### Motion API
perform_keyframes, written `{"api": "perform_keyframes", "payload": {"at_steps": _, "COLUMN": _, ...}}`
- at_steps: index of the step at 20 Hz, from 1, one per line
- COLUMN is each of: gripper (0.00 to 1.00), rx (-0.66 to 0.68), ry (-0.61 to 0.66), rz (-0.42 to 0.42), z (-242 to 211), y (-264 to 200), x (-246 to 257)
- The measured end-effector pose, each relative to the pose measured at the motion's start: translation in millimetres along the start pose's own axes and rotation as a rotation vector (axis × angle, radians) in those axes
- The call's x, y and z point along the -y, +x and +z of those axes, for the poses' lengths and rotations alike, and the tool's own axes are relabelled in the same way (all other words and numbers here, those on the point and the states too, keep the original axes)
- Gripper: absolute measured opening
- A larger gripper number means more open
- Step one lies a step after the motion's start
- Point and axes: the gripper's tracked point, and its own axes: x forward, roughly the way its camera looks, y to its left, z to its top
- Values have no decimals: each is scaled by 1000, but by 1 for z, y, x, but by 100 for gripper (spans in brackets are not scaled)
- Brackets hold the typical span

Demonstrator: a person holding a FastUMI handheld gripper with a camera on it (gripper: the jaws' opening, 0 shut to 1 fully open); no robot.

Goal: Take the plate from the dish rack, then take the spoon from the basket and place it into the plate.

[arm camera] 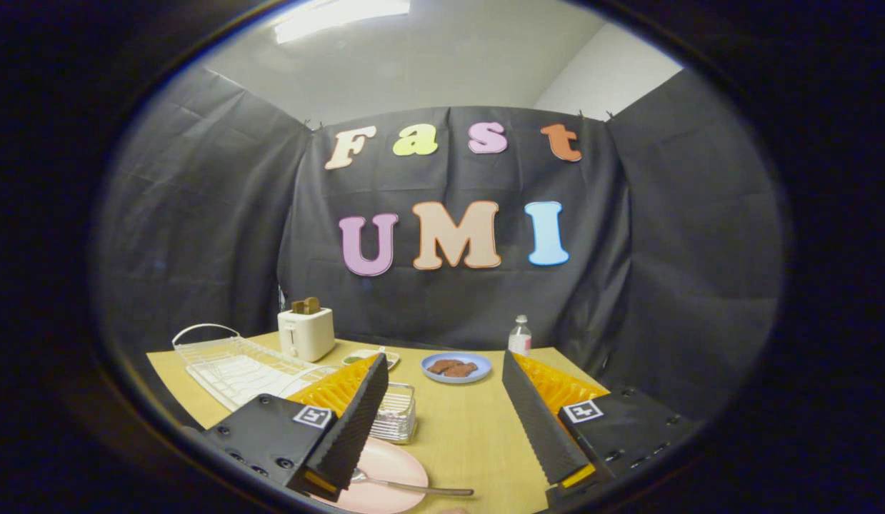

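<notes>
Spoon [406, 487] is lying across the pink plate [396, 471] on the tabletop [463, 428], beside the wire basket [396, 414].
Tongs [442, 421] are hanging released, gripping nothing; placement looks done, so I'd be backing straight off to avoid nudging the handle. Water bottle [520, 335] label isn't readable.

The gripper [442, 371] hangs wide open over the wooden table [463, 435]. At lower left, a spoon [413, 487] lies on the pink plate [385, 475], beside the wire basket [396, 414]. The dish rack [235, 364] appears empty.
</notes>
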Motion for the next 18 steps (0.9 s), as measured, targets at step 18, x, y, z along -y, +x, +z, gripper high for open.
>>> {"api": "perform_keyframes", "payload": {"at_steps": 18, "gripper": 100, "rx": 46, "ry": 17, "rz": -24, "z": 8, "y": -5, "x": 20}}
